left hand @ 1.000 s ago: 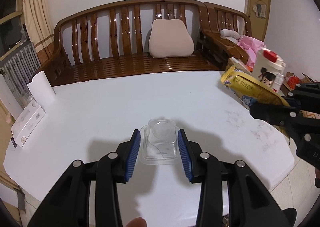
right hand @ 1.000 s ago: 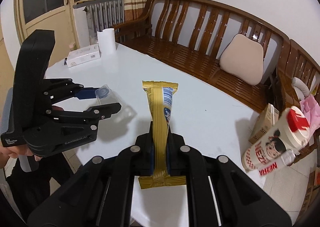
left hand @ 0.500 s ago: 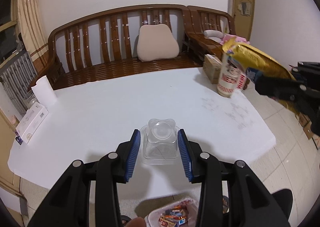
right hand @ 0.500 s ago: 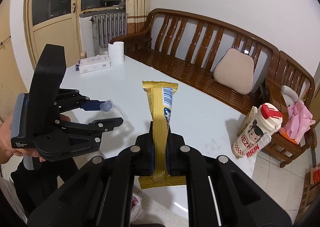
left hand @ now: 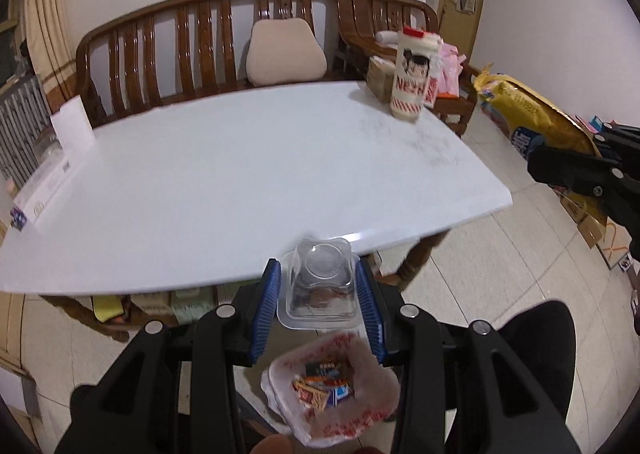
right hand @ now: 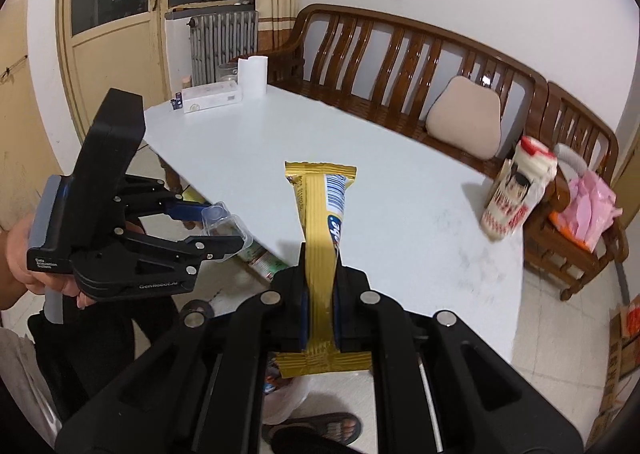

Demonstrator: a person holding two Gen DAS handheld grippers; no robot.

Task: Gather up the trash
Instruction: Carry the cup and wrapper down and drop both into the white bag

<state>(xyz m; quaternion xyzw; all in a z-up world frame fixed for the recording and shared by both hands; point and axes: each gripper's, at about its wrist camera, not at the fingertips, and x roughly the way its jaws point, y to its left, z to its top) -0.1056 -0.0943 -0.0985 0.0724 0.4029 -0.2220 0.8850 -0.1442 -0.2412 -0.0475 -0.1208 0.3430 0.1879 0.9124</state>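
My left gripper (left hand: 318,300) is shut on a clear plastic cup (left hand: 320,286) and holds it in the air off the table's near edge, above a trash bin lined with a white bag (left hand: 332,386) that holds several wrappers. The left gripper and cup also show in the right wrist view (right hand: 224,224). My right gripper (right hand: 320,306) is shut on a gold snack wrapper (right hand: 320,226), held upright over the floor beside the table. The wrapper also shows at the right in the left wrist view (left hand: 532,122).
A white table (left hand: 240,182) carries a white bottle with a red cap (left hand: 412,74), a paper roll (left hand: 72,126) and a white box (right hand: 212,100). A wooden bench (left hand: 224,38) with a beige cushion stands behind. Cardboard boxes (left hand: 592,226) sit on the tiled floor.
Both grippers have pulled back from over the table and risen. The clear cup now hangs above the trash bin, which has come further into view. Both grips are unchanged.
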